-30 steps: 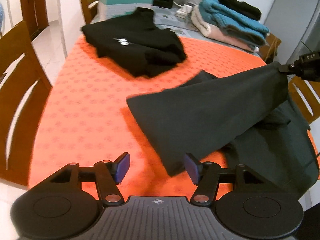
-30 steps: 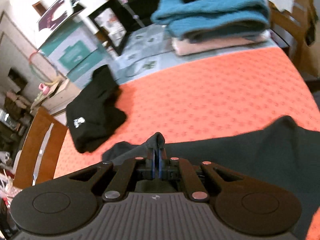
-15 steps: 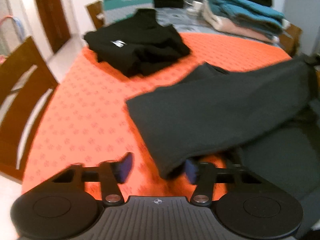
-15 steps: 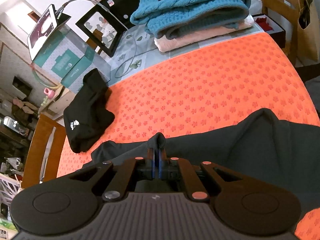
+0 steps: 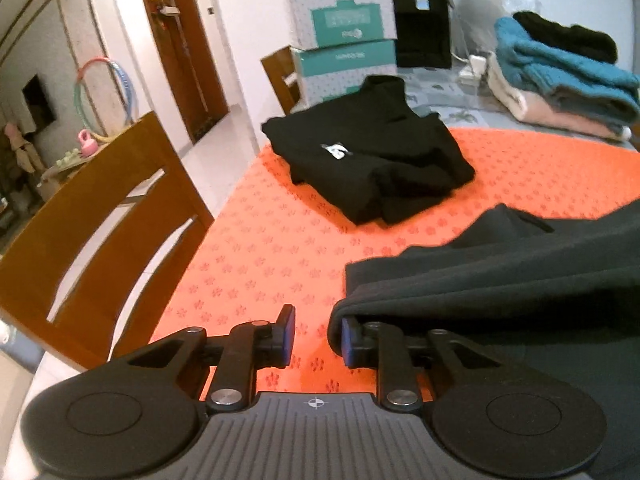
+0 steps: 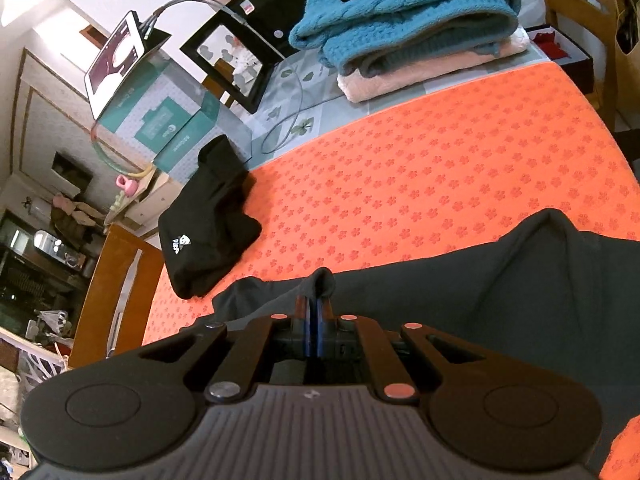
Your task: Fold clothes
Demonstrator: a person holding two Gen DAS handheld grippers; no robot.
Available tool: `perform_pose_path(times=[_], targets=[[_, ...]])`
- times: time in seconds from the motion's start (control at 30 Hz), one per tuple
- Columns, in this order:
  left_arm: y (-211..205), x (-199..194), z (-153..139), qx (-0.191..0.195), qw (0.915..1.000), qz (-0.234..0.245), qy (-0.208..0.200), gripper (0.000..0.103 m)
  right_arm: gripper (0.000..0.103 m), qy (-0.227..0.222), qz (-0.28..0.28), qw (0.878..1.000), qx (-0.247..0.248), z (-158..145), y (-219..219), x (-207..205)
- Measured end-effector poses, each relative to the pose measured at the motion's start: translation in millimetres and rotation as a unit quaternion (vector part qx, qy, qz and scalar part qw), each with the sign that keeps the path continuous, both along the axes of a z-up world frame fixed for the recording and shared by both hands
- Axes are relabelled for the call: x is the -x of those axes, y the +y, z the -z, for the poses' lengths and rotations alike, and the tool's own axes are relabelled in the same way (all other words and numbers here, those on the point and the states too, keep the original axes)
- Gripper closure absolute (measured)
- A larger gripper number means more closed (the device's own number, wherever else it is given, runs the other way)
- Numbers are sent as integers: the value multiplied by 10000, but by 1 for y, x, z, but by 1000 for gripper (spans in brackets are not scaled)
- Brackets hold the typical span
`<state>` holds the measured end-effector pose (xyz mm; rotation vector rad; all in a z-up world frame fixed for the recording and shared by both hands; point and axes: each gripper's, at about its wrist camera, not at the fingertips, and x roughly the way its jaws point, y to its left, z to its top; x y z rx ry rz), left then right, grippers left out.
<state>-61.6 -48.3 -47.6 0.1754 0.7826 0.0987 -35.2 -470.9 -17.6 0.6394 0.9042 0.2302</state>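
Pinching dark garment (image 6: 500,300): right gripper (image 6: 313,320) fingers clamped | left gripper (image 5: 314,334) fingers apart | garment lying crosswise on table

tablecloth (image 6: 440,184): orange, flower print | garment (image 5: 500,276): dark grey | sweater (image 6: 404,8): teal

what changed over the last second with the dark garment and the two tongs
The left tongs moved in to the dark garment, whose edge now drapes over their right finger; they remain open. The right tongs stayed shut on a pinch of the garment. The folded black top and sweater stack did not move.
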Motion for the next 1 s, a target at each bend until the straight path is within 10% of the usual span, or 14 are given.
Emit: perform_pose_path(times=[0.13, 0.37, 0.87, 0.93, 1.0], targets=[[-11, 6, 6, -52, 9987, 464, 227, 67, 99, 94, 176, 9998, 93, 5, -16, 7], [1, 28, -7, 1330, 9758, 1470, 920, 43, 98, 511, -69, 9956, 782, 32, -24, 12], [36, -93, 31, 2315, 9671, -94, 1047, 43, 49, 698, 214, 9961, 504, 68, -40, 34], [32, -97, 35, 2330, 9665, -99, 1070, 47, 46, 769, 140, 9959, 451, 74, -34, 33], [28, -96, 36, 2298, 9676, -47, 1045, 92, 48, 835, 38, 9952, 506, 78, -28, 33]])
